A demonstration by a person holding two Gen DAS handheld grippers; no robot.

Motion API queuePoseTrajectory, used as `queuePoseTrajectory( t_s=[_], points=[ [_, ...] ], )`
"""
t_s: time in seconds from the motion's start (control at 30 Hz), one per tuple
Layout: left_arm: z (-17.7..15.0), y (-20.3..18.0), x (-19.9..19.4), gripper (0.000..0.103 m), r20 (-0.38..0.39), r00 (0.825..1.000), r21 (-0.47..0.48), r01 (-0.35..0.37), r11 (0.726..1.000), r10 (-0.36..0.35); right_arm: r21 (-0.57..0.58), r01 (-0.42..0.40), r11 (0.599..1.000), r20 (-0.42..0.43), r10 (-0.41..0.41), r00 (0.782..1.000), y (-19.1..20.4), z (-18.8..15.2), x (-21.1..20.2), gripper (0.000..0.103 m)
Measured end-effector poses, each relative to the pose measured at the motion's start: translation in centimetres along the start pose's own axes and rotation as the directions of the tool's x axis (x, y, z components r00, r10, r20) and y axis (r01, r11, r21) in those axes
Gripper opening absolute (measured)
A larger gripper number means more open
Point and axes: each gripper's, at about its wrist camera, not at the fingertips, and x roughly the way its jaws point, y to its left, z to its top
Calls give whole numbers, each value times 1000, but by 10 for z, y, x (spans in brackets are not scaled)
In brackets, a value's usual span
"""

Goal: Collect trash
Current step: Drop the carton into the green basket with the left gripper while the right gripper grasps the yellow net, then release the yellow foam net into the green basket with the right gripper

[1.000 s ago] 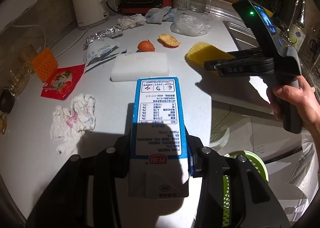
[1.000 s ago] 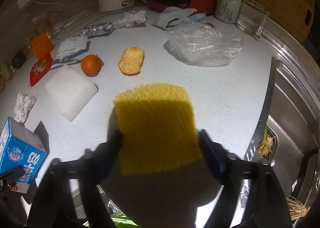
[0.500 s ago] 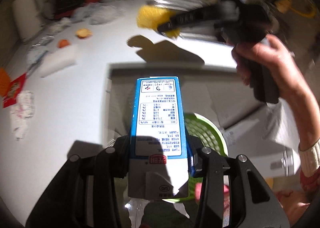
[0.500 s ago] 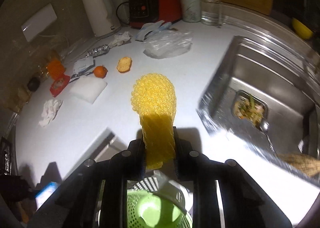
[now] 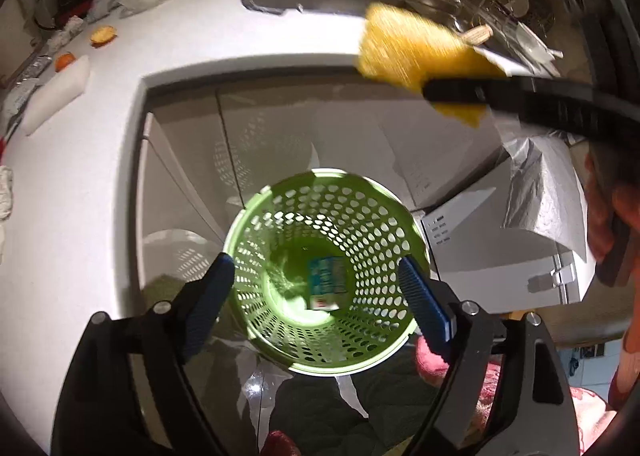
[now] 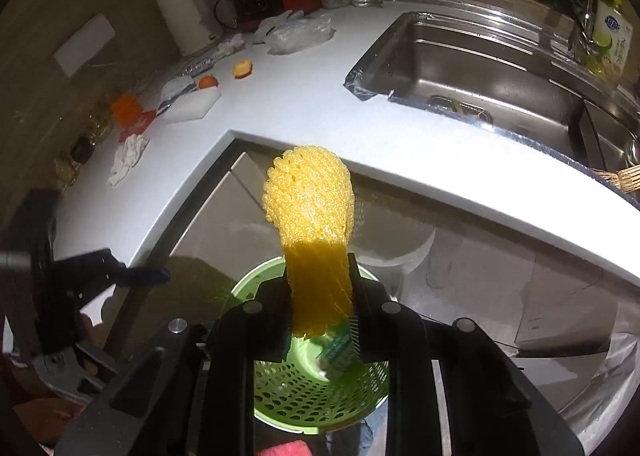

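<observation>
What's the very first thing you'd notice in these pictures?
The bright green basket on the floor below the counter edge, with a blue carton lying at its bottom. The left gripper hangs open right above it. Next, the yellow foam net, pinched in the right gripper over the same basket.

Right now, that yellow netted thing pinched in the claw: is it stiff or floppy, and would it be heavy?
Probably soft and squashy: the right claw pinches the yellow foam net into a narrow waist while its free end fans out. Likely very light, since that end stands up without drooping. It should drop gently into the green basket, with little bounce.
</observation>
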Motion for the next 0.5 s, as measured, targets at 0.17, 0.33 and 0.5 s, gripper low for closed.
queuePoseTrajectory(
  t_s=[0.17,0.33,0.5],
  points=[
    [-4,27,-41,88,106,991,-96,-78,992,88,-52,-13,999,-50,11,999,19,-26,1,26],
    [-8,60,-80,90,183,965,-203,-150,968,188,-93,19,996,-76,-26,997,38,-43,5,91],
    [-21,98,-99,91,213,938,-318,-198,927,273,-89,2,996,-27,-5,1000,46,-31,-5,98]
  ],
)
